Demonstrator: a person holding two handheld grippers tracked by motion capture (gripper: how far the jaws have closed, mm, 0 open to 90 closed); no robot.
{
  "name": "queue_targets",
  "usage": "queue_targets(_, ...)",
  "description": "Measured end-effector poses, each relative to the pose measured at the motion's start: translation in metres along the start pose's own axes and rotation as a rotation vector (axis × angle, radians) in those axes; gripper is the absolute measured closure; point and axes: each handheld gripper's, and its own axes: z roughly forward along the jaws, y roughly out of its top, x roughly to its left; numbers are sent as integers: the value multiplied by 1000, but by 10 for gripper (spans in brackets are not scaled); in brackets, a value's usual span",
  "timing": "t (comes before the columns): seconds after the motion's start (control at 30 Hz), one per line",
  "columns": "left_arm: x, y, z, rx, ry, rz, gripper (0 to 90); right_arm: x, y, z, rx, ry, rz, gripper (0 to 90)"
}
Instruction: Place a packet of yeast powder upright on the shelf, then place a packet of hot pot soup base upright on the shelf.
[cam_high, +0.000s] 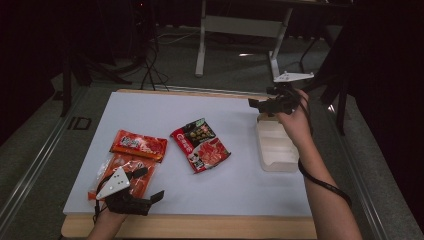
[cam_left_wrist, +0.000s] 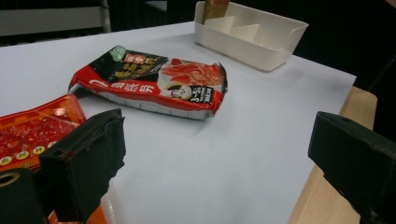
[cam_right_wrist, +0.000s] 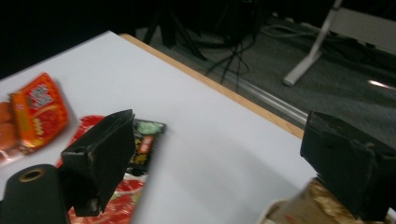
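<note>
A red-and-black snack packet (cam_high: 200, 145) lies flat in the middle of the white table top (cam_high: 225, 190). To its left lies an orange packet (cam_high: 139, 145), and a second orange packet (cam_high: 122, 170) is partly under my left gripper (cam_high: 148, 185). That gripper rests near the front left edge, open, with nothing between its fingers. My right gripper (cam_high: 257, 105) hangs open and empty above the far end of a white divided tray (cam_high: 276, 150). A brown packet (cam_left_wrist: 215, 9) stands in the tray's (cam_left_wrist: 252, 42) far compartment. In the right gripper view the brown packet (cam_right_wrist: 308, 205) sits just below the right-hand jaw.
The table's wooden front edge (cam_high: 200, 227) runs below the white top. Beyond the far edge are a grey floor, cables (cam_high: 150, 65) and a white desk frame (cam_high: 235, 30). Bare white surface lies between the red-and-black packet (cam_left_wrist: 149, 84) and the tray.
</note>
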Motion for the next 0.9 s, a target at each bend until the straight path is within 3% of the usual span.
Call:
queue_targets(0.17,0,1,0,20,23,-18,41,18,-10,-8,-30,36,-50,157)
queue_targets(0.27,0,3,0,26,21,-48,41,30,-20,-14,-46,73,-62,159)
queue_targets(0.37,1,4,2,56,42,-90,44,41,-32,-20,-58,76,-77,158)
queue_targets(0.53,4,10,2,32,28,-124,43,56,-53,-34,-84,83,-82,157)
queue_targets(0.73,6,18,4,4,30,-115,41,69,-77,-53,-121,106,-65,149)
queue_targets(0.9,8,26,9,32,61,-107,41,79,-96,-69,-143,123,-37,137)
